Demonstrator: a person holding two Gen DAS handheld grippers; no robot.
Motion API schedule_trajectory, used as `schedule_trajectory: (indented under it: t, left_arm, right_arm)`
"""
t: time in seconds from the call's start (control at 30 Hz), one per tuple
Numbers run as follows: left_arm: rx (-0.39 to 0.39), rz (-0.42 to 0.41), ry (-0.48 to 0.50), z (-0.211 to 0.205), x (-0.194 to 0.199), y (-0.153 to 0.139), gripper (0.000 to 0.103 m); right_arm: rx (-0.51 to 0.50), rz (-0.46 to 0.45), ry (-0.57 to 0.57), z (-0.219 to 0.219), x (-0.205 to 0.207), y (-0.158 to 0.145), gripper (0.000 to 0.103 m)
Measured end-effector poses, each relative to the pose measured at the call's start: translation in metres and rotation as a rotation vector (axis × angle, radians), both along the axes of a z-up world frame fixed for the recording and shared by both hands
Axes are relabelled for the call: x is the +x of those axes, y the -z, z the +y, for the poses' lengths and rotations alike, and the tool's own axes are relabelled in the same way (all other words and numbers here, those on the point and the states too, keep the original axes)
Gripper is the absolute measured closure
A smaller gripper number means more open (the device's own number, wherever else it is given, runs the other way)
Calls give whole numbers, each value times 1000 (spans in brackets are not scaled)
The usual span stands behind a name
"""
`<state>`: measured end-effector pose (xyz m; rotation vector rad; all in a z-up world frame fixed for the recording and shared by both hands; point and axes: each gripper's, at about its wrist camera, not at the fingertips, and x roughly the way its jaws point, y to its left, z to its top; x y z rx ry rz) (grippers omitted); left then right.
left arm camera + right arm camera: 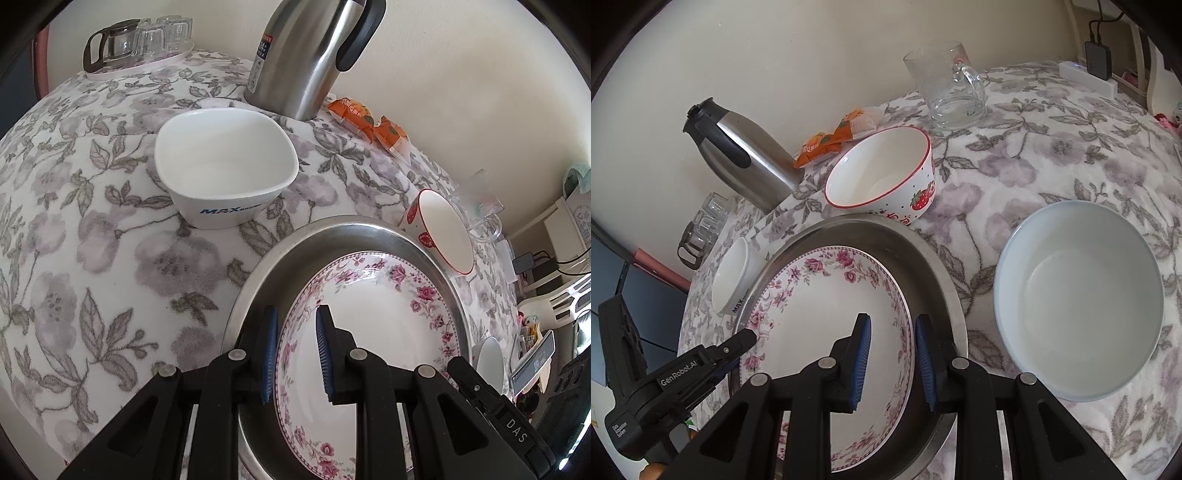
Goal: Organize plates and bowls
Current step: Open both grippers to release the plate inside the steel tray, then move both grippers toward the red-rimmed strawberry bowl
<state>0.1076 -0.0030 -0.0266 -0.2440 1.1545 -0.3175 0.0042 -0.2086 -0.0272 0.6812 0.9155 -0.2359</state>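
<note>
A floral-rimmed plate (373, 310) lies inside a steel plate (332, 230); both also show in the right wrist view, the floral plate (820, 306) inside the steel plate (886, 236). My left gripper (295, 347) is open, its jaws astride the floral plate's left rim. My right gripper (892, 354) is open, its jaws astride the floral plate's right rim. A square white MAX bowl (225, 166) stands left of the plates. A strawberry bowl (882, 173) stands behind them. A pale blue bowl (1078, 299) sits to the right.
A steel thermos jug (310, 55) stands at the back beside orange snack packets (369, 118). A tray with a glass teapot and cups (140, 40) is at the far left. A glass mug (949, 85) stands behind the strawberry bowl. A floral cloth (74, 221) covers the table.
</note>
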Motion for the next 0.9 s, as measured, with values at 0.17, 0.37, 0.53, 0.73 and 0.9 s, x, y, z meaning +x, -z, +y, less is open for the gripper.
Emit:
schedule_trajectory:
  t: [0.17, 0.37, 0.53, 0.73, 0.9]
  left_arm:
    - [-4, -7, -1, 2, -1, -8, 82]
    - [13, -54, 12, -1, -5, -23, 63]
    - [29, -52, 15, -3, -4, -25, 40]
    - [86, -31, 5, -3, -3, -22, 39]
    - [104, -55, 14, -5, -5, -24, 21]
  right_arm:
    - [-16, -12, 2, -1, -3, -10, 75]
    - [-50, -21, -2, 1, -5, -20, 74]
    - [-93, -14, 16, 1, -6, -24, 47]
    - [-117, -1, 14, 2, -4, -24, 34]
    - [-167, -6, -11, 9, -3, -29, 20]
